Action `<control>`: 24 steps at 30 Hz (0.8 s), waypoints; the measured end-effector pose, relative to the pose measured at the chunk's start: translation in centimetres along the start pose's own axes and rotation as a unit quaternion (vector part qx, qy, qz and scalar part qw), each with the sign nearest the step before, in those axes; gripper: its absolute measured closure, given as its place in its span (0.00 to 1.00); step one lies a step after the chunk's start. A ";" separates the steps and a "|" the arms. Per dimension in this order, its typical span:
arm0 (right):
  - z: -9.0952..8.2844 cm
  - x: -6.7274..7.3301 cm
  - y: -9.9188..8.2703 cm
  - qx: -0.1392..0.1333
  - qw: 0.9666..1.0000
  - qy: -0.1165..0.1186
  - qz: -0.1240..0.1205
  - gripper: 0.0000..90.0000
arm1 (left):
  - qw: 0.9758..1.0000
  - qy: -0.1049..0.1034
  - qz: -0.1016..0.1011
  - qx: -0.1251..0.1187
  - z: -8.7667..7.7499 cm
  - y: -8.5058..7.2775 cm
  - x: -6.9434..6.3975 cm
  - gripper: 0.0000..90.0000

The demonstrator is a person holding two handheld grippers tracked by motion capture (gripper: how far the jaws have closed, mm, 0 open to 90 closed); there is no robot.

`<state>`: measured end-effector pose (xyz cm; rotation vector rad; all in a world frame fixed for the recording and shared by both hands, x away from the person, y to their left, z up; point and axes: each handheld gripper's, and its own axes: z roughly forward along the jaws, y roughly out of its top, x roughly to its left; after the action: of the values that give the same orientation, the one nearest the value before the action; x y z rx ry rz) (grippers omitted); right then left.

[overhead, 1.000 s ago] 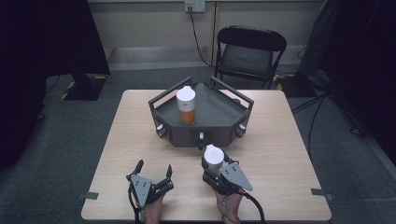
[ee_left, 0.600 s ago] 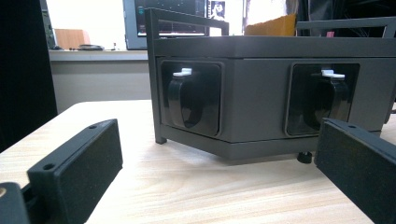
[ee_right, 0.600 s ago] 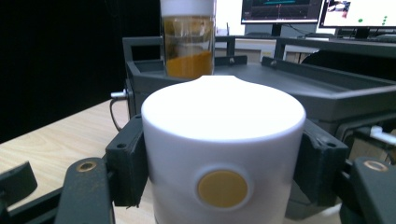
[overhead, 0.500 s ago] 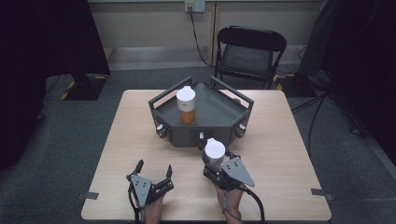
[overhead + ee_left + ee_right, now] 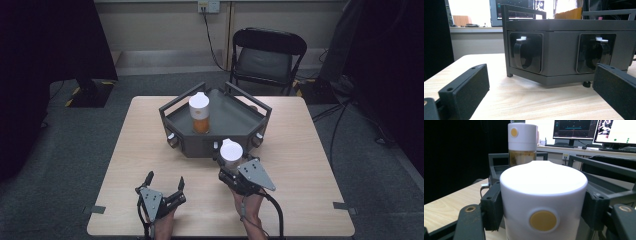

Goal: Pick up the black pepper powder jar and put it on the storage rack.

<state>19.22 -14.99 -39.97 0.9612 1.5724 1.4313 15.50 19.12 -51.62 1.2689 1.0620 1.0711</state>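
Observation:
A dark grey angular tray [image 5: 226, 142] with raised rails stands at the table's middle back. An amber bottle with a white cap [image 5: 199, 113] stands upright inside it, seen beyond the held one in the right gripper view [image 5: 522, 142]. My right gripper [image 5: 231, 164] is shut on a second white-capped bottle [image 5: 231, 153] [image 5: 543, 202], held just above the table in front of the tray's front wall. My left gripper [image 5: 164, 181] rests near the table's front edge, open and empty, its pads [image 5: 466, 91] facing the tray's front wall [image 5: 559, 50].
A black folding chair [image 5: 267, 57] stands behind the table. Two recessed black latches [image 5: 525, 52] sit in the tray's front wall. Bare tabletop [image 5: 310, 150] lies right and left of the tray. Monitors [image 5: 574, 128] stand on a desk far behind.
My right gripper has lifted the white-capped bottle slightly and carried it toward the tray's front wall. The left gripper has stayed where it was.

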 end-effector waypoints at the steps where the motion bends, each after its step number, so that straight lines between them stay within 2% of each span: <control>1: 0.1 0.0 0.3 0.002 1.000 0.000 -0.004 0.33 | 1.000 0.000 0.000 0.000 0.0 0.0 0.0 0.00; 3: 0.2 0.1 0.7 0.003 1.000 -0.001 -0.008 0.33 | 1.000 0.000 0.000 0.000 0.0 0.0 0.0 0.00; 7: 0.6 -0.1 1.3 0.003 1.000 0.003 0.003 0.33 | 1.000 0.000 0.000 0.000 0.0 0.0 0.0 0.00; 11: 1.0 -0.4 2.0 0.003 1.000 0.002 0.003 0.33 | 1.000 0.000 0.000 0.000 0.0 0.0 0.0 0.00; 16: 1.8 -1.3 3.2 0.003 1.000 0.007 0.004 0.33 | 1.000 0.000 0.000 0.000 0.0 0.0 0.0 0.00; 20: 2.7 -1.4 4.4 0.003 1.000 0.006 -0.005 0.33 | 1.000 0.000 0.000 0.000 0.0 0.0 0.0 0.00; 24: 3.4 -1.6 5.2 -0.002 1.000 0.004 -0.004 0.33 | 1.000 0.000 0.000 0.000 0.0 0.0 0.0 0.00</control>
<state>23.07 -14.70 -34.83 0.9474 1.5772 1.4346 15.50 19.13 -51.62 1.2693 1.0620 1.0709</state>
